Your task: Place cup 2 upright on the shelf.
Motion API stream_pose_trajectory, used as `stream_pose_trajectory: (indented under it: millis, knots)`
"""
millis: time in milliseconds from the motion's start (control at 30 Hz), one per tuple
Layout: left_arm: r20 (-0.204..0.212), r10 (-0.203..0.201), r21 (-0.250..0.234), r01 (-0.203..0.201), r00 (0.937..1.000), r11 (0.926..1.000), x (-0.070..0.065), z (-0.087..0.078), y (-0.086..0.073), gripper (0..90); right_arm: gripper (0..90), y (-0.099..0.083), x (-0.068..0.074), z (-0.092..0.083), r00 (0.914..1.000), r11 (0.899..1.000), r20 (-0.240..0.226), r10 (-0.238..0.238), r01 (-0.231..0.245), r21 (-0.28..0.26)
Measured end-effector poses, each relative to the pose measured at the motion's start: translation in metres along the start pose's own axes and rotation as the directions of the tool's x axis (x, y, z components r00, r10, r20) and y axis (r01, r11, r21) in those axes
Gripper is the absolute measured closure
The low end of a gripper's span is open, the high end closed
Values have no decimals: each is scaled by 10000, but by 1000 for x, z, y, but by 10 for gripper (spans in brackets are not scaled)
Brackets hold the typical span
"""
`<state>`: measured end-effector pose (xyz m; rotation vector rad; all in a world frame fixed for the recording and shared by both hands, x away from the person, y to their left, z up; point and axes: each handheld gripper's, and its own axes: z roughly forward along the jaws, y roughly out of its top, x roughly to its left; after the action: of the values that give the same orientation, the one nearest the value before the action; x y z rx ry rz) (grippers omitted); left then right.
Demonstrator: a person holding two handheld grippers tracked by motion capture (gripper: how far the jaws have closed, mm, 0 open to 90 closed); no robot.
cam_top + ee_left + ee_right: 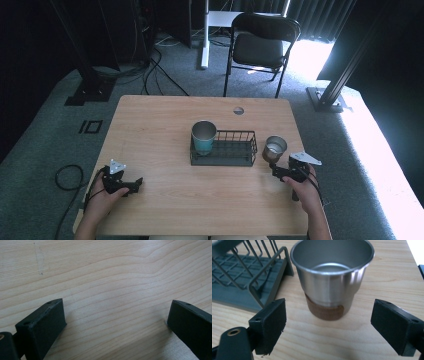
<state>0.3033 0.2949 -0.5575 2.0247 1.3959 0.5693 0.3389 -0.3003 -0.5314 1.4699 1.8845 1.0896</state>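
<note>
A steel cup with a brown band (274, 148) (331, 282) stands upright on the table just right of a dark wire rack (224, 148) (244, 277). A teal-banded steel cup (203, 137) stands in the rack's left end. My right gripper (276, 172) (328, 326) is open just short of the brown-banded cup, its jaws wide on either side and nothing between them. My left gripper (136, 184) (115, 322) is open over bare wood near the table's front left, holding nothing.
The wooden table (160, 130) has a round cable hole (238, 110) at its far edge. A black folding chair (261, 42) stands beyond it, and black frame posts (345, 70) stand at both sides on the grey carpet.
</note>
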Motion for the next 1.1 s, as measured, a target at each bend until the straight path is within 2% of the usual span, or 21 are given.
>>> stream_pose_trajectory:
  millis: [267, 367, 800, 1100]
  knots:
    - [1, 4, 6, -4, 10000, 10000, 0, 0, 0, 22, 127, 6, 0, 7, 9999, 9998, 130, 76, -73, -193]
    - [1, 4, 7, -4, 10000, 10000, 0, 0, 0, 22, 127, 7, -1, 10, 9996, 9999, 258, 102, -99, -109]
    - [3, -10, -1, 10, 10000, 10000, 0, 0, 0, 22, 127, 12, -2, 22, 9993, 9985, -28, 381, -382, -388]
    - [3, -8, -2, 8, 10000, 10000, 0, 0, 0, 22, 127, 18, -2, 28, 9995, 9976, 32, 316, -314, -614]
